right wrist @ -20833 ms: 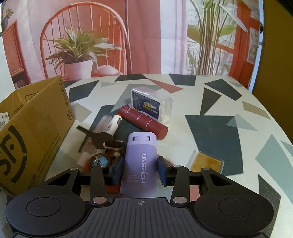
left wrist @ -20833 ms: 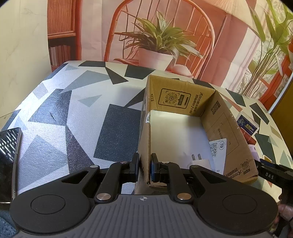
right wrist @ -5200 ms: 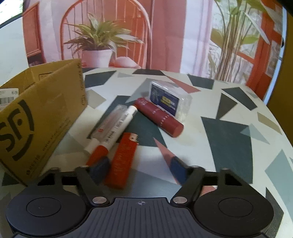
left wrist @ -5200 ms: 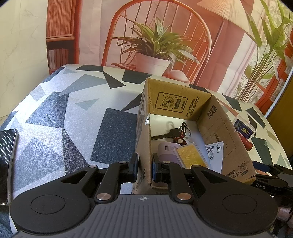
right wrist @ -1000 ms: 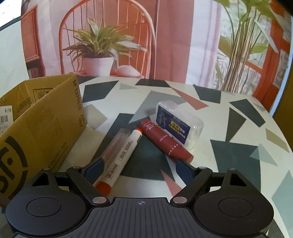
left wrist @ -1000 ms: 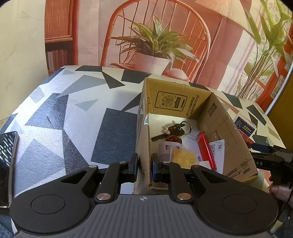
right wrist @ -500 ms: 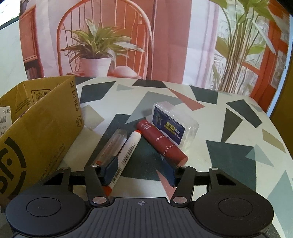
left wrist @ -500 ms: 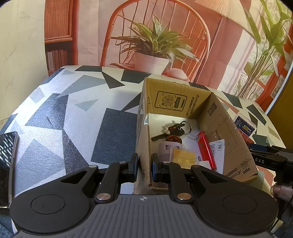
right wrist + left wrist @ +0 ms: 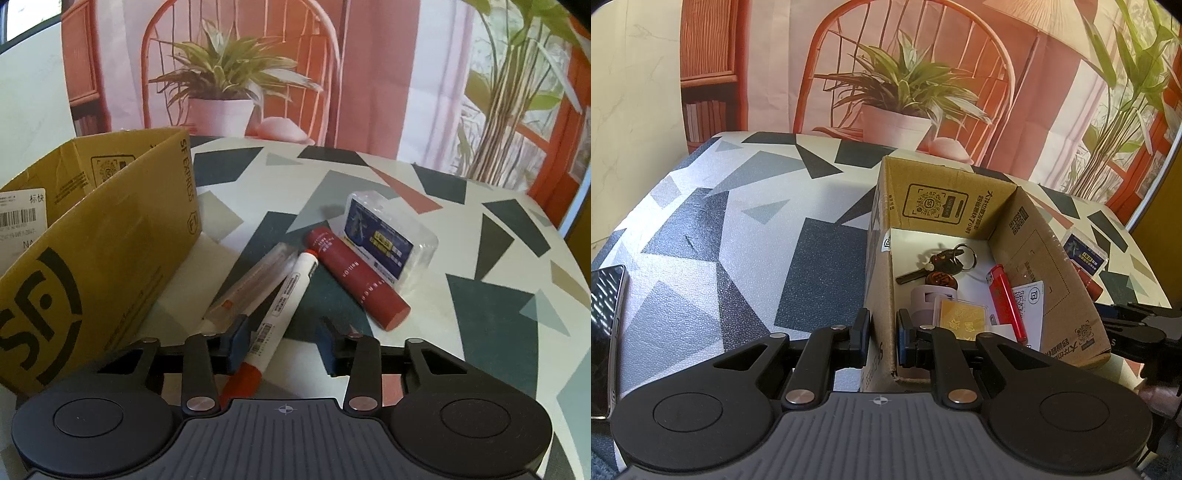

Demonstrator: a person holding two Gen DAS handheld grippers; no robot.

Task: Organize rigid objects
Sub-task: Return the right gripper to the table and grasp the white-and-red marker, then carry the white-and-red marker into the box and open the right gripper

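Clamping the box [image 9: 882,295] wall, left gripper [image 9: 882,334] leaves open table [image 9: 738,229] alongside.

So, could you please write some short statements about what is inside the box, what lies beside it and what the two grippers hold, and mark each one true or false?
1. The red lighter lies inside the cardboard box. True.
2. The left gripper is clamped on the box's near wall. True.
3. The dark red tube is in the box. False: it lies on the table, against the clear plastic case.
4. The right gripper is empty and far from every object. False: its jaws have just been closing, with the white marker between them.
5. The keys rest in the box. True.
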